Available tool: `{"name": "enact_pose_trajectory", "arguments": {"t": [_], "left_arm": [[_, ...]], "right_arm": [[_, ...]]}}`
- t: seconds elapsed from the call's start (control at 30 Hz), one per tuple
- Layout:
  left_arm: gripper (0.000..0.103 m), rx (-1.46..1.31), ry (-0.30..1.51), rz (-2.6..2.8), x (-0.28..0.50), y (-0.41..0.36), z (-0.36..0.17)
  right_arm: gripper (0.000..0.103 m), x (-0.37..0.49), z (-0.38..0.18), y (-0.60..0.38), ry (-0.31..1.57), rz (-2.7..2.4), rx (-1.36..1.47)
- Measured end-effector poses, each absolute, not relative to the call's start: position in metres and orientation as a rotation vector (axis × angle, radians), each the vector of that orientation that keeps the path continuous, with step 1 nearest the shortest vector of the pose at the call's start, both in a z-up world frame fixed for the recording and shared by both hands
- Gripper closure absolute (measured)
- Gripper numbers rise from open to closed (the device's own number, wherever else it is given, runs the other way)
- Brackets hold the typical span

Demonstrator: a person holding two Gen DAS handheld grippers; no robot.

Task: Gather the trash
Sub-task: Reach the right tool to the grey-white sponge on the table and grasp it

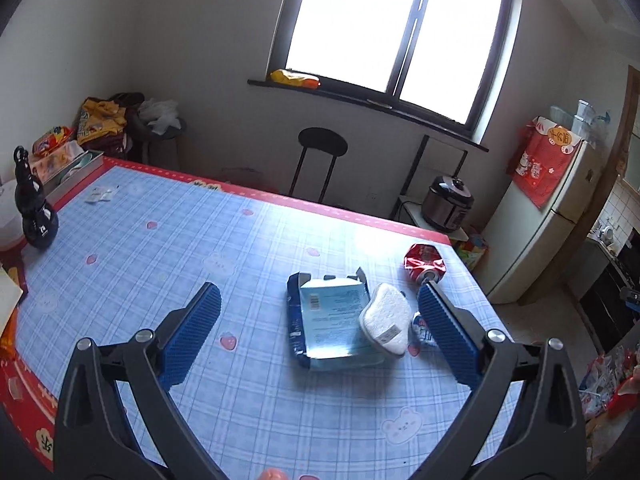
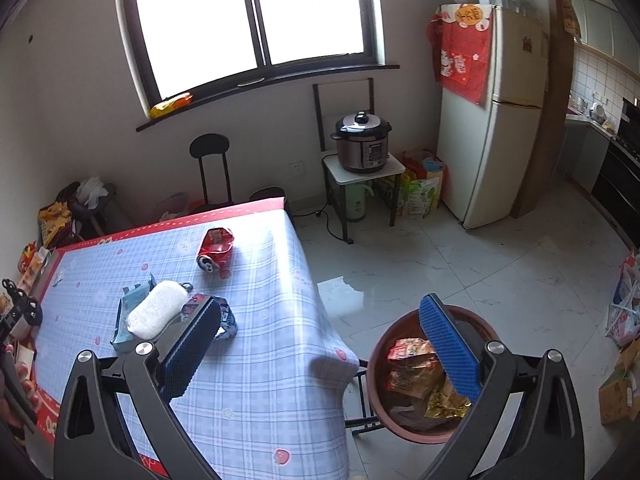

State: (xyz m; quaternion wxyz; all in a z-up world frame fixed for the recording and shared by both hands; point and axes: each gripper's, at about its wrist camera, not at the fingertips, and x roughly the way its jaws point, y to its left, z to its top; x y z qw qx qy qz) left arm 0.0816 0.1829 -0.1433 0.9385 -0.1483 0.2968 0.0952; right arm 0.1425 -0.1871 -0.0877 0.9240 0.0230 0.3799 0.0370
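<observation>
A flattened light-blue carton lies on the checked tablecloth near the table's right edge, with a white sponge pad resting on it. A crushed red can lies further back. A small blue-and-white wrapper sits beside the pad. My left gripper hangs open above the table, with the carton between its fingers' lines. My right gripper is open and empty, straddling the table corner and a brown bin on the floor that holds snack wrappers.
A black gourd-shaped bottle stands at the table's left edge, beside a tray of packets. Beyond the table are a black stool, a pressure cooker on a small stand, a fridge and tiled floor.
</observation>
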Motion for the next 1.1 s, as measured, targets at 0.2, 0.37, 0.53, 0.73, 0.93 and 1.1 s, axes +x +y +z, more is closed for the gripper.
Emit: {"name": "enact_pose_trajectory", "arguments": {"t": [0.2,0.37,0.53,0.73,0.93,1.1], "left_arm": [[0.006,-0.323,0.671,0.215,0.076,0.218,-0.17],[0.006,-0.311,0.711,0.239,0.074,0.251,-0.189],[0.006,-0.332,0.737,0.263,0.074,0.286,-0.209],[0.006,-0.397,0.767,0.269,0.074,0.319,-0.231],[0.006,-0.417,0.786,0.27,0.071,0.336,-0.241],[0.006,-0.432,0.802,0.266,0.069,0.342,-0.248]], "right_arm": [[0.006,0.165,-0.119,-0.116,0.852,0.141,0.003],[0.006,0.186,-0.15,-0.051,0.919,0.196,-0.013],[0.006,0.207,-0.187,0.025,0.978,0.264,-0.06],[0.006,0.226,-0.248,0.122,1.066,0.351,-0.189],[0.006,0.234,-0.298,0.181,1.125,0.347,-0.31],[0.018,0.24,-0.317,0.192,1.157,0.286,-0.351]]}}
